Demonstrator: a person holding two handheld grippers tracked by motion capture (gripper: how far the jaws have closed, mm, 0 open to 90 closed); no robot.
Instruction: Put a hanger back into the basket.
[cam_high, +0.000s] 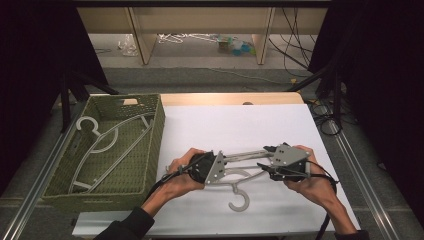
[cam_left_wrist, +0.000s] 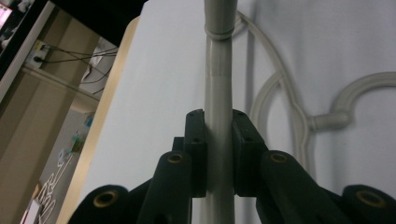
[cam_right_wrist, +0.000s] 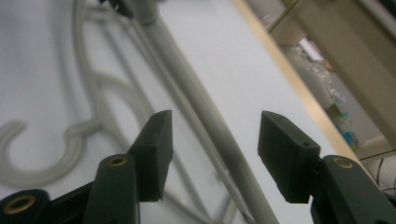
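White covering is stretching across the counter (cam_high: 280, 125), with a green woven basket (cam_high: 160, 125) sitting at its left edge and already holding one pale hanger (cam_high: 107, 145). Near the front of the counter, a second grey hanger (cam_high: 240, 186) is lying between the two hands, its hook pointing toward the person. The left gripper (cam_left_wrist: 218, 135) is pinching the hanger's straight bar tightly between its jaws, while the right gripper (cam_right_wrist: 212, 140) is standing with its jaws wide apart, the bar running between them without being pressed. That is leaving the whole hanger hanging on one narrow grip near its left end, so as it is being raised the long free end is likely to sag or swing around the jaws, and the smooth round bar may be slipping through them. The hook or the curved shoulder could also be catching on the basket's rim on the way over. From above, the hands and gripper bodies are covering the hanger's bar ends, so how near the tip the left grip sits is hard to tell; the basket's near wall is hiding part of its floor.
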